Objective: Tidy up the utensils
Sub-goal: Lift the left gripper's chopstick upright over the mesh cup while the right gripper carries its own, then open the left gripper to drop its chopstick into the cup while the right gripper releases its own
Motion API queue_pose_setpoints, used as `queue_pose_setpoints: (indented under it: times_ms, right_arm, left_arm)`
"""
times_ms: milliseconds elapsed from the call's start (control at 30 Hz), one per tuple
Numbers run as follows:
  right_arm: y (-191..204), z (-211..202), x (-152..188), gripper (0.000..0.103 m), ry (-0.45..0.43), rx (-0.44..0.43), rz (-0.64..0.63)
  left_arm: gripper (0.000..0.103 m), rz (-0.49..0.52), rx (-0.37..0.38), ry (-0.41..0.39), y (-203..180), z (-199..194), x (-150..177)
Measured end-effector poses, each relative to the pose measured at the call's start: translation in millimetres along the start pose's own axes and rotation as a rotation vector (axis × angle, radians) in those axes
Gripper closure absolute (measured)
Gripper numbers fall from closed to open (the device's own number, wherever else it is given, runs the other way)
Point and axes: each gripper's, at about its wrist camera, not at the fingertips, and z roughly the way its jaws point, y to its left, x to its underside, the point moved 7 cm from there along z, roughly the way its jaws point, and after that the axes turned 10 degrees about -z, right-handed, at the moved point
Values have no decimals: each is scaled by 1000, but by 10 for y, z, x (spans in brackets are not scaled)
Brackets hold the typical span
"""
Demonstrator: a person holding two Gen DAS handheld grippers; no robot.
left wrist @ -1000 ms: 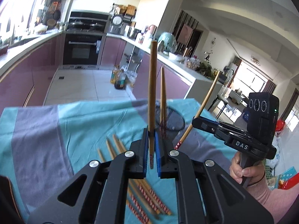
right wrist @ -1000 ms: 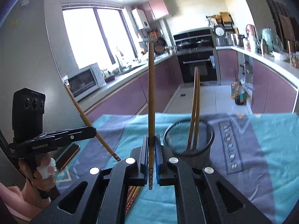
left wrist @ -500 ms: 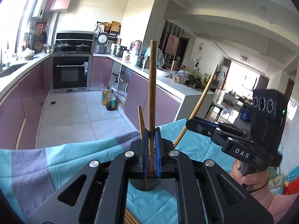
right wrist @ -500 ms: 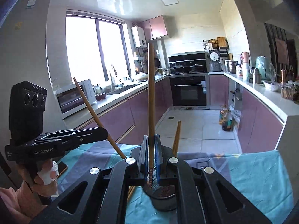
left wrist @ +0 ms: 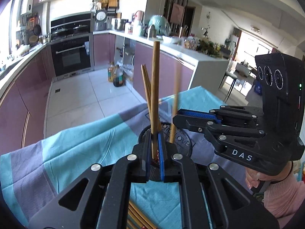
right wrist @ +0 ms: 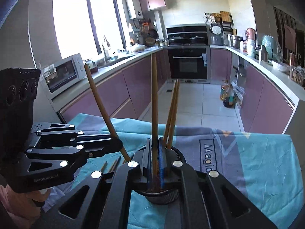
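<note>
My left gripper (left wrist: pixel 154 143) is shut on an upright wooden chopstick (left wrist: pixel 155 87), held right over the black mesh holder (left wrist: pixel 183 139). My right gripper (right wrist: pixel 154 152) is shut on another upright chopstick (right wrist: pixel 154 105), its lower end over the same holder (right wrist: pixel 167 196). Two chopsticks (right wrist: pixel 172 110) stand in the holder and lean; they also show in the left wrist view (left wrist: pixel 145 84). The right gripper (left wrist: pixel 179 118) shows in the left wrist view with its blurred chopstick (left wrist: pixel 174 118) above the holder. The left gripper (right wrist: pixel 116 145) shows in the right wrist view with its chopstick (right wrist: pixel 101 106) tilted.
A teal and grey cloth (left wrist: pixel 80 139) covers the table. Several loose chopsticks lie on it near me (left wrist: pixel 137 217), also seen in the right wrist view (right wrist: pixel 112 165). The table's far edge drops to the kitchen floor (right wrist: pixel 200 103). Purple cabinets stand beyond.
Both grippers have come together over the mesh holder and lowered, each still holding its chopstick. The right gripper's chopstick end now hangs over the holder's mouth.
</note>
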Motion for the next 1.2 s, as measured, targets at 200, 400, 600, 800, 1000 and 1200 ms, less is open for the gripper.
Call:
queue_pose_setpoints:
  times_ms: [200,400,600,800,1000,1200]
  right_arm:
    - [-101,-59,120,75,-26,36,50]
    - [-239,85,382,69,31,-15,157]
    - [-169,230,517,69,46,-70,221]
    - [-167,240,534,69,18,-61,243]
    - [-105,274,513,69,7,-79,234]
    - [-97,264,521,69,6,-81,235]
  left_arm:
    - [69,-49,-4,5,168,88,75]
    - [69,-81,7,42,353,219,204]
    - [75,-93,58,94,355,387,328]
    - [79,-119,53,96,323,468,335]
    - [86,-130,68,74,318,359,338]
    - [86,-107,40,60,282,336,377]
